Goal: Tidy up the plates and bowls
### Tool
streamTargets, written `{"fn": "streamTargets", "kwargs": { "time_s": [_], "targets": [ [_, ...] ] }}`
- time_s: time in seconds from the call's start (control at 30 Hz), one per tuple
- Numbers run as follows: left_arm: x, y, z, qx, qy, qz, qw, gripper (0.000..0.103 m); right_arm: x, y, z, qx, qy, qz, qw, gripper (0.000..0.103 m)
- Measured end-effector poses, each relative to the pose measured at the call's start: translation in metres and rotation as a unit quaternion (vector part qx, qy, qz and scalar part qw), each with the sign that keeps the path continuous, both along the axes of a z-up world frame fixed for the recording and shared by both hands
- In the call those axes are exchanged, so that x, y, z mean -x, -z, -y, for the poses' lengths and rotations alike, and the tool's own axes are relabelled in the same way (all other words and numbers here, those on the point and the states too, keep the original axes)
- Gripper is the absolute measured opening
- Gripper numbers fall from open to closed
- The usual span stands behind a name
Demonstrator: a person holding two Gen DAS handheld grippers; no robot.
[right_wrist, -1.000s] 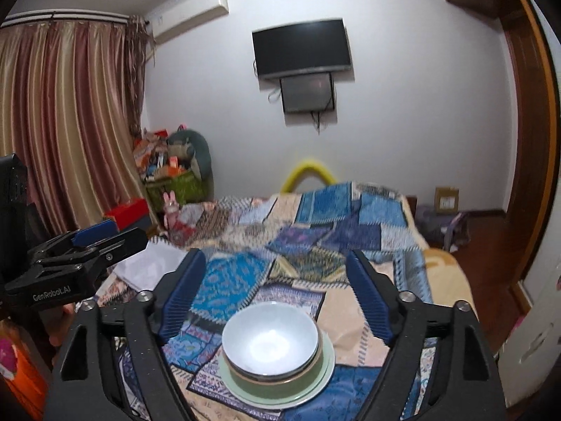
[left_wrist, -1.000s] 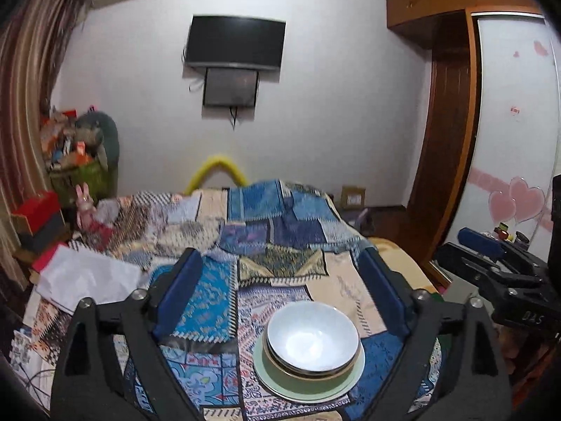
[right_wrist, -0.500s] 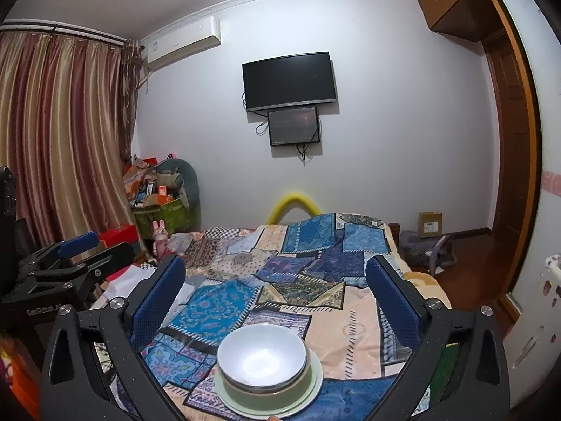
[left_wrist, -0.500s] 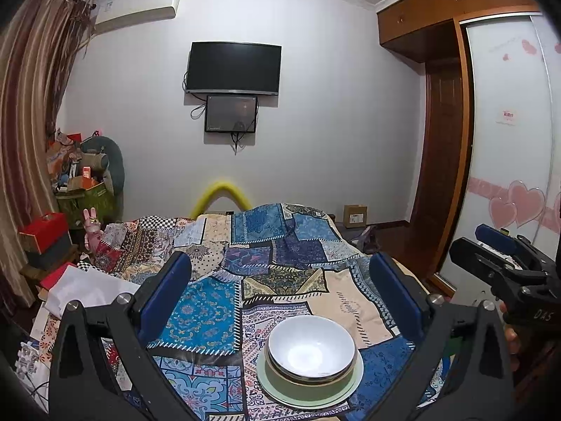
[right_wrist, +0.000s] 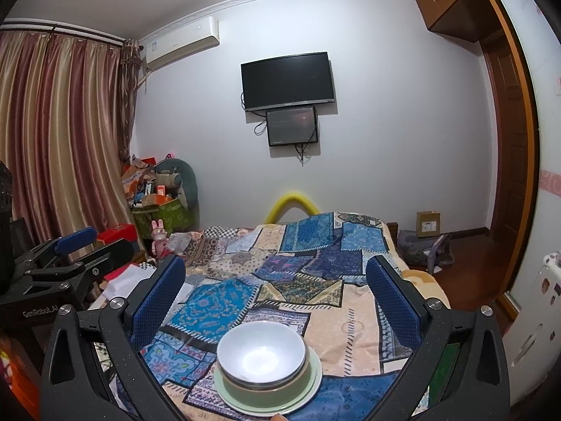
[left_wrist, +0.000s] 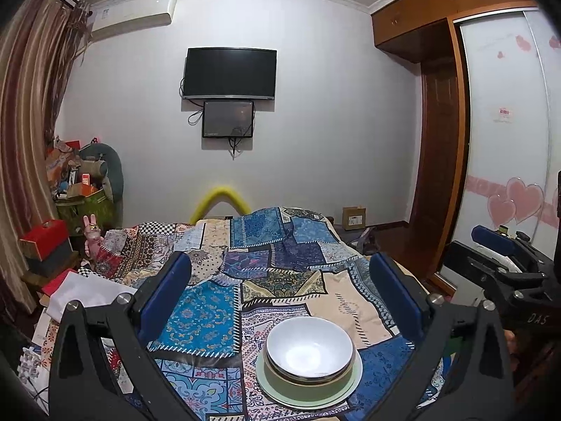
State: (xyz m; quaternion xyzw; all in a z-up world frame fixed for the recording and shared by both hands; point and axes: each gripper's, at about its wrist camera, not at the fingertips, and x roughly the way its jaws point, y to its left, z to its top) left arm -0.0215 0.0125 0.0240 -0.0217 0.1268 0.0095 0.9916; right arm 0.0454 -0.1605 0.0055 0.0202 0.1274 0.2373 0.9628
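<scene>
Stack: white bowl (left_wrist: 309, 347) nested in green bowl (left_wrist: 308, 380) on pale green plate (left_wrist: 345, 386), lower centre, on patchwork bedspread (left_wrist: 273, 263).
Left gripper (left_wrist: 280, 291): jaws just opened wide, nothing held.
Right gripper (right_wrist: 277, 293): jaws just opened wide, nothing held.

A bedroom in a lived-in home. Shown by a bed (left_wrist: 280, 280) under a patchwork quilt (right_wrist: 308, 280) of blue and cream squares, filling the middle of the room. On the far wall, a dark television (left_wrist: 229, 73) with a smaller screen (left_wrist: 228, 119) just below it, cables dangling. High in the left corner, an air conditioner (right_wrist: 182, 42) beside long striped curtains (right_wrist: 59, 133). Along the right side, a wooden wardrobe (left_wrist: 445, 28) with sliding doors (left_wrist: 505, 140) decorated in pink hearts. In the far left corner, a heap of toys and boxes (right_wrist: 157, 189), a pink toy rabbit (left_wrist: 92, 235) at the bed's edge, a cardboard box (right_wrist: 427, 224) on the floor by the wall.
</scene>
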Motion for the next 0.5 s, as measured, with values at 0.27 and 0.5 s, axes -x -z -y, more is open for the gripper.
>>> {"fn": "streamTargets", "kwargs": {
  "time_s": [0.27,0.5],
  "targets": [
    [-0.0002,-0.0003,-0.0002,0.001,0.003,-0.002,1.0,0.103,-0.0016,0.0008,0.0025,-0.005,0.002,-0.005,1.0,0.103],
    [-0.0023,-0.0004,0.0007,0.001,0.005,-0.004,1.0,0.103,-0.0026,0.0011,0.0043,-0.008,0.002,-0.007,1.0,0.103]
  ]
}}
